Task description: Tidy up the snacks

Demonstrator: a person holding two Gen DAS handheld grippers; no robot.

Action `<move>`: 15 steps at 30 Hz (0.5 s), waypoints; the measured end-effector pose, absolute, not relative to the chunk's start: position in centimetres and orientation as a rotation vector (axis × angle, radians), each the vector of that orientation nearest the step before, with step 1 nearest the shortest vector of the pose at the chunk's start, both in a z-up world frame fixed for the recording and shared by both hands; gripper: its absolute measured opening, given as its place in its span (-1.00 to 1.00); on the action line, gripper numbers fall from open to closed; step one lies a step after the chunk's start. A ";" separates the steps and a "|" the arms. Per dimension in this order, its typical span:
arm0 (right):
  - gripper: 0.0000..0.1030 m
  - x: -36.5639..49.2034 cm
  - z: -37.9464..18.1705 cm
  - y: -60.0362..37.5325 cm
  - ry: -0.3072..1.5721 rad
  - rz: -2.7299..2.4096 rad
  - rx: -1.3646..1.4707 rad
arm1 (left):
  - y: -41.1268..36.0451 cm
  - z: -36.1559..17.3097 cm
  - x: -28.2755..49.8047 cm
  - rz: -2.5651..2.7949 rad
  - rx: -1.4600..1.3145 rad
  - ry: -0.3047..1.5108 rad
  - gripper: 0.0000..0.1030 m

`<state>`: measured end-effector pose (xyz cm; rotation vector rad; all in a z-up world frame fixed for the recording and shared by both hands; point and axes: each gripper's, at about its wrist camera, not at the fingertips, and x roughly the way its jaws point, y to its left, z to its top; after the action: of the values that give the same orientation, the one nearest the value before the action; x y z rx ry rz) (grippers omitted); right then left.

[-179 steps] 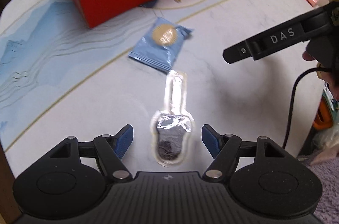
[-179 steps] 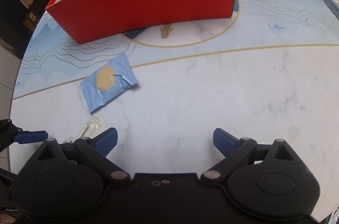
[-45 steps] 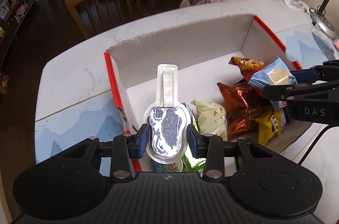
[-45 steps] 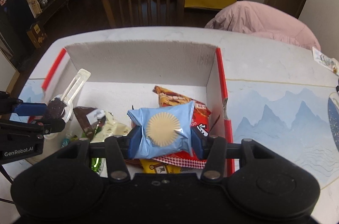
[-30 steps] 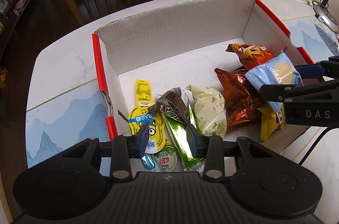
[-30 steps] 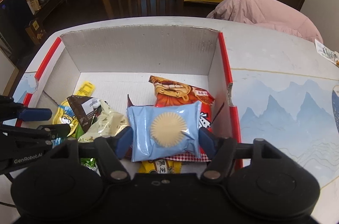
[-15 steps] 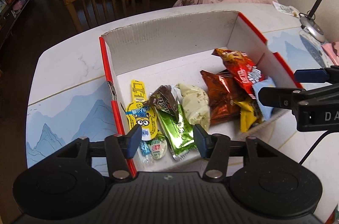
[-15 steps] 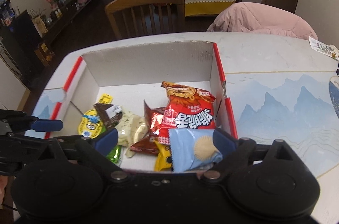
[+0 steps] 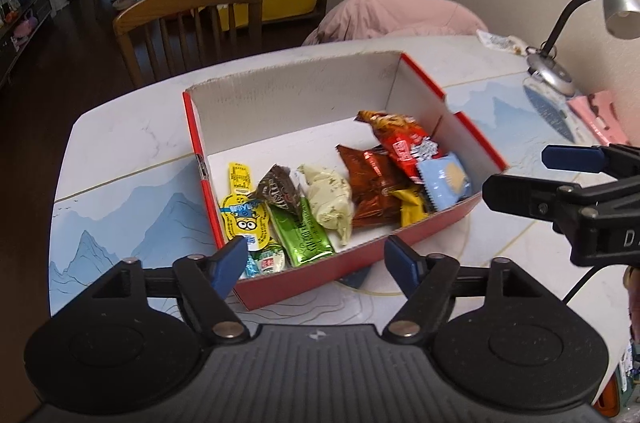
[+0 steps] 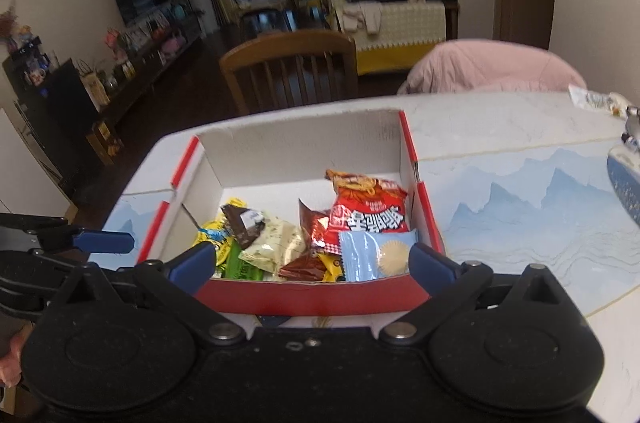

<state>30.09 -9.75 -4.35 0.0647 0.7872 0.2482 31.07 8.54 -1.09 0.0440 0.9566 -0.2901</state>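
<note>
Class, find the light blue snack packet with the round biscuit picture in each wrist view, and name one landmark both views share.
Left wrist: light blue packet at the red box's right end.
Right wrist: light blue packet, lower centre, against the near wall.
Shared landmark: wooden chair behind the table.

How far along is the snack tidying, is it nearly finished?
It looks nearly finished. The red box already holds the snacks, including the light blue packet and the yellow Minion-print pouch. Nothing is in hand: the left gripper and right gripper are both open and empty. One small packet lies at the table's far edge; whether it belongs is unclear.
</note>
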 end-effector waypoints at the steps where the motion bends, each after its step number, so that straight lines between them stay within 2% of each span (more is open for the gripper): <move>1: 1.00 29.6 -4.1 -9.7 0.774 0.252 0.058 | 8.6 -0.9 30.7 -0.291 0.042 0.947 0.65; 3: 1.00 28.8 -3.8 -9.7 0.752 0.259 0.060 | 8.7 -0.5 30.0 -0.293 0.034 0.931 0.74; 15: 1.00 25.2 -2.7 -9.6 0.670 0.243 0.062 | 9.6 1.2 25.8 -0.286 -0.007 0.855 0.74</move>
<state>25.15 -9.63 -2.71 0.0622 0.6702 0.2433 25.78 9.59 1.21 -0.0066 0.8548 -0.2859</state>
